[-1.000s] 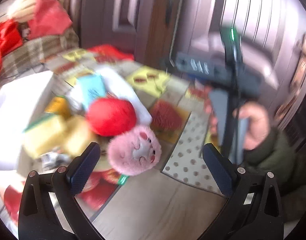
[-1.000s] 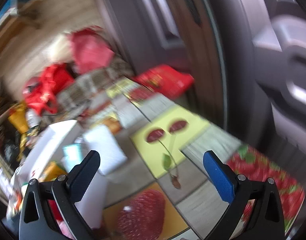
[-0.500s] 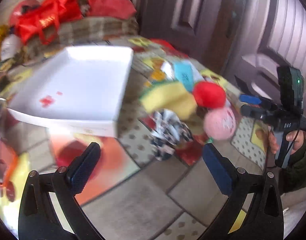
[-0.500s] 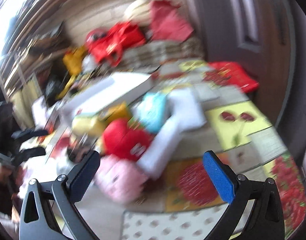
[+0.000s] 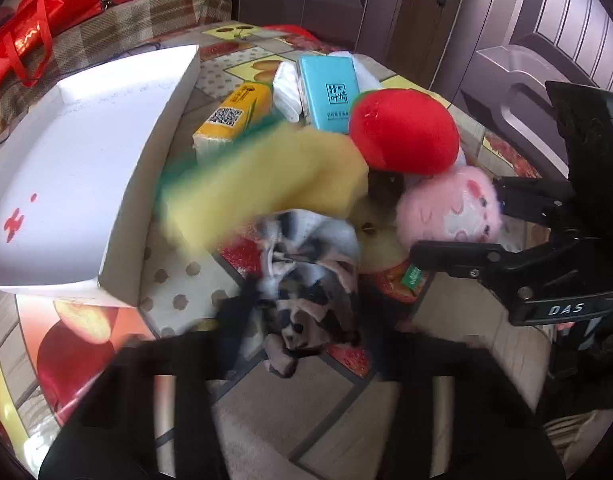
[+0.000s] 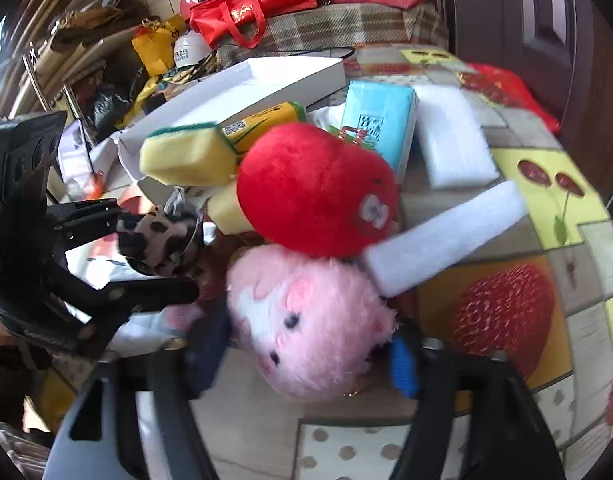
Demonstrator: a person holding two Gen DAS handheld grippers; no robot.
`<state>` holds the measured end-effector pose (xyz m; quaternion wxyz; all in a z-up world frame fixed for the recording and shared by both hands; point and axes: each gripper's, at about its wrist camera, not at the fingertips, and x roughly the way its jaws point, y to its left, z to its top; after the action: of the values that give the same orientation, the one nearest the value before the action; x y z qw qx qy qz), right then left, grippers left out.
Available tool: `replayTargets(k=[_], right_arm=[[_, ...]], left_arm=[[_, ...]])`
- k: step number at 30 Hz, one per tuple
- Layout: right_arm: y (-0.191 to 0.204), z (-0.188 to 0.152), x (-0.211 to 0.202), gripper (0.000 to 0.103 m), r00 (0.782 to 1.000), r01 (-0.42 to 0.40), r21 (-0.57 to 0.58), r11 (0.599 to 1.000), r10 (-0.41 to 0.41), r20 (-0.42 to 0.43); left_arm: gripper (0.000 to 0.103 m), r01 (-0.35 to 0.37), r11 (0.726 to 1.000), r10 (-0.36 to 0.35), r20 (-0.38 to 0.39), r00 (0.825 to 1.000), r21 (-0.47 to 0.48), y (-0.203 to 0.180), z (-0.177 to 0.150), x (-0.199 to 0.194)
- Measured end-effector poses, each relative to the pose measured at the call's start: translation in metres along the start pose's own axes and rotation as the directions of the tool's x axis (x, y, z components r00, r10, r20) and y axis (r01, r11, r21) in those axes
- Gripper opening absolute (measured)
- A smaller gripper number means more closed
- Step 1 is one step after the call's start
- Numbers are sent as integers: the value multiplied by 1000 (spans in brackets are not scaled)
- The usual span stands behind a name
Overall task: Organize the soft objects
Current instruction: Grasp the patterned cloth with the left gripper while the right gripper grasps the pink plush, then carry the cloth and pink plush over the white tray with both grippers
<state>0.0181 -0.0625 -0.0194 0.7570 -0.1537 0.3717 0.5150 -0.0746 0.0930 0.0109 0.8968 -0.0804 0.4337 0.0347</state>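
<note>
**While the pile sat wide open a second ago, both hand-held grippers are now closing in on it**

Since the left wrist view showed nothing between wide jaws half a second back, the big change is obvious; the left hand-held gripper (image 5: 302, 344) has dropped onto the spotted cloth (image 5: 306, 292) and its jaws are closing, blurred, with the cloth bunched between them; I can't tell if the pads are biting yet. The yellow sponge (image 5: 262, 188) lies just behind the cloth, and the white box (image 5: 146, 184) sits empty on the table (image 5: 326, 420) to the left; looks like where the soft stuff should go.

Over in the right wrist view it's the same story; the right hand-held gripper (image 6: 306, 356) was aimed at bare tablecloth a second ago, and now its jaws are closing around the pink plush (image 6: 306, 320), which fills the gap; the red plush (image 6: 318, 188) leans on top of it. So I'd say two pickups are starting at once; nothing is in the box yet.
</note>
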Motion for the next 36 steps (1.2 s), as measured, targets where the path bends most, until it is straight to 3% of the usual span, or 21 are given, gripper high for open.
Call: replayTargets(k=[4, 9, 15, 20, 25, 30, 34, 36], right_arm=[[3, -6, -9, 48, 998, -60, -44, 997, 60, -4], [13, -2, -36, 48, 983, -157, -66, 985, 163, 85], [10, 4, -60, 48, 968, -139, -36, 990, 143, 208], [-2, 8, -85, 48, 953, -117, 34, 993, 103, 286], [-2, 11, -128, 48, 909, -92, 71, 993, 54, 412], [9, 9, -172, 48, 862, -92, 77, 993, 40, 505], [19, 11, -212, 48, 817, -109, 65, 992, 52, 574], [25, 16, -231, 48, 795, -120, 54, 991, 63, 603]], left_arm=[[34, 20, 1000, -20, 41, 999, 6, -2, -7, -13], [34, 42, 998, -36, 160, 987, -40, 9, -6, -53], [34, 32, 998, -12, 311, 950, -61, 15, 1, -100], [34, 38, 997, -6, 394, 919, -73, 19, 8, -124], [34, 30, 998, -3, 451, 892, -52, 11, 16, -154], [34, -36, 999, 21, 516, 856, 18, -19, 18, -197], [34, -111, 992, 54, 575, 816, 65, -48, 22, -241], [34, -161, 984, 80, 612, 787, 78, -60, 24, -267]])
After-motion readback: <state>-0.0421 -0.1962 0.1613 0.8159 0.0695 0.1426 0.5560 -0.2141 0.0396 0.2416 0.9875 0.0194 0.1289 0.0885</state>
